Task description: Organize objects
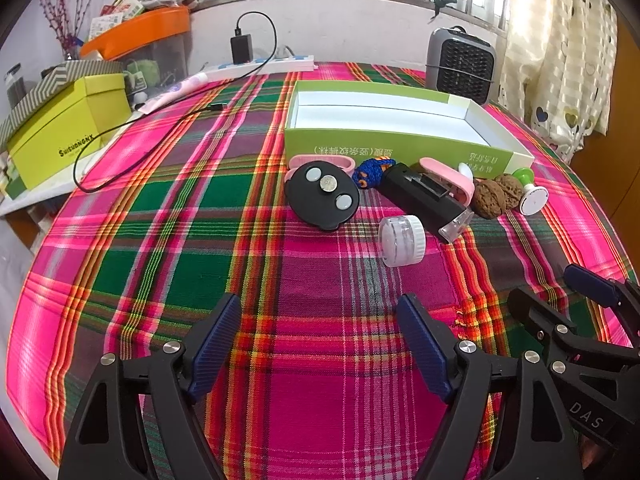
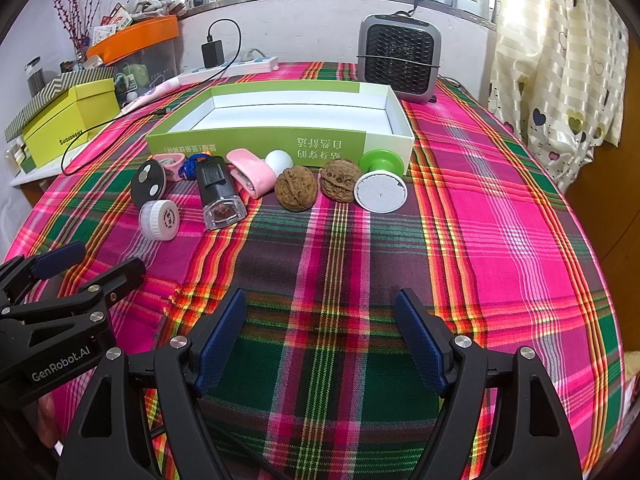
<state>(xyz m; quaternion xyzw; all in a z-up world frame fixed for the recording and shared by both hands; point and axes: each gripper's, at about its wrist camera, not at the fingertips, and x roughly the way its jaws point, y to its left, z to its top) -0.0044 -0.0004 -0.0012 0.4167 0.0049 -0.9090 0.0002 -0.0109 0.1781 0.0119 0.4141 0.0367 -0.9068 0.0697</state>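
Both tools hang low over the plaid tablecloth (image 2: 500, 208), side by side and tipped down toward it. The left gripper (image 1: 320, 340) has its blue-padded jaws spread wide with only cloth between them, and the right gripper (image 2: 320, 336) is just the same, gaping and holding nothing. Ahead of them a row of small things lies on the cloth along the near wall of an open green box (image 2: 256, 142) with a white inside. Nearest the left gripper is a little clear jar with a white cap (image 1: 401, 240), lying on its side. Just behind it sit a black oval disc with pale round buttons (image 1: 322, 195) and a black device with a clear end (image 1: 424, 200), with a pink clip (image 1: 448, 178) leaning against that. Further right, two walnuts (image 2: 316, 186) sit side by side, touching, and next to them a green-and-white stamp-like knob (image 2: 380, 184) rests against the box corner. A blue knotted cord (image 1: 372, 172) and a pink ring (image 1: 320, 160) lie tight against the box wall. Behind the box a small grey heater (image 2: 400, 60) stands by the window.
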